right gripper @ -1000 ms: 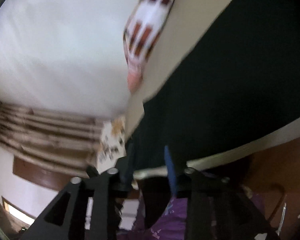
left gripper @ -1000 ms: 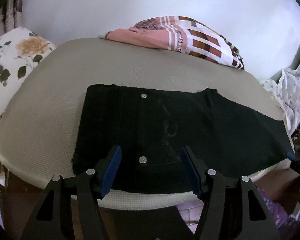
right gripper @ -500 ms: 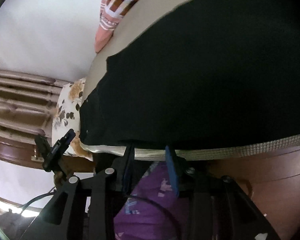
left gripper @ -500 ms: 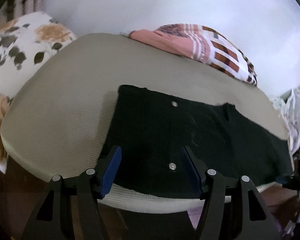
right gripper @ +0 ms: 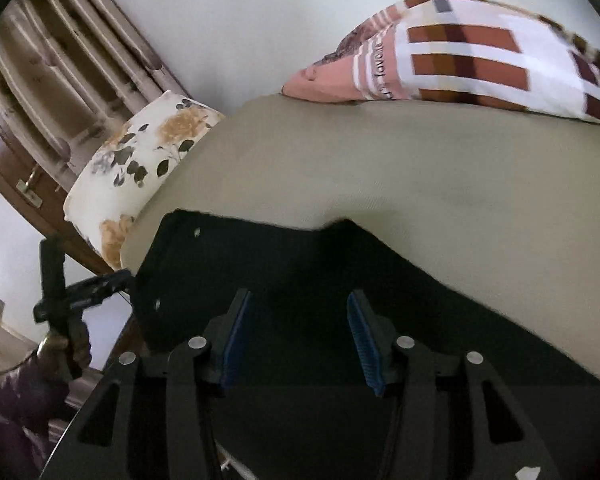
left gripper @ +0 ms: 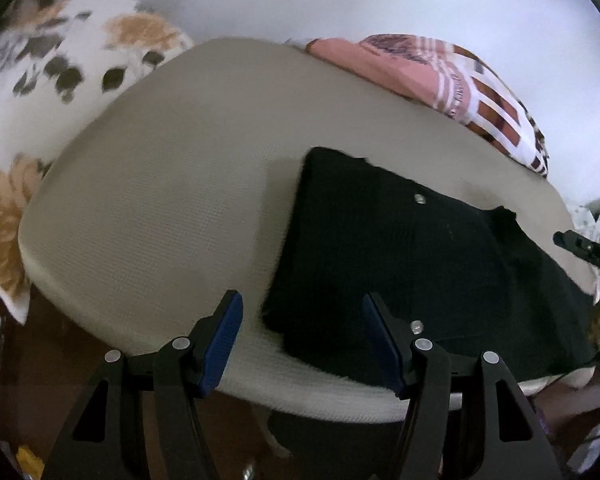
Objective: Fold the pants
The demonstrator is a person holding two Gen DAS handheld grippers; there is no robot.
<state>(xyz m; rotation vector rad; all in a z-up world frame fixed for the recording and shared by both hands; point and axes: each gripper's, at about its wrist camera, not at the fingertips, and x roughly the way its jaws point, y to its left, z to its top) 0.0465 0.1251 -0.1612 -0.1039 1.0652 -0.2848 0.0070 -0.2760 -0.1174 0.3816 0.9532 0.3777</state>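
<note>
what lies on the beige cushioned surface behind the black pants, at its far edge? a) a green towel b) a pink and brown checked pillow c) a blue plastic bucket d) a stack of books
b: a pink and brown checked pillow rests at the far edge of the beige cushioned surface, beyond the black pants.

Two black hand-held grippers, matching in build: left hand-held gripper (left gripper: 302,340) and right hand-held gripper (right gripper: 298,338). Angular black plastic fingers (left gripper: 180,376) with triangular cut-outs, round silver screws (left gripper: 179,343) at the pivots, ribbed blue pads (right gripper: 363,344) on the inner faces. Purple patterned sleeve (right gripper: 8,404) with a pale trimmed cuff.
</note>
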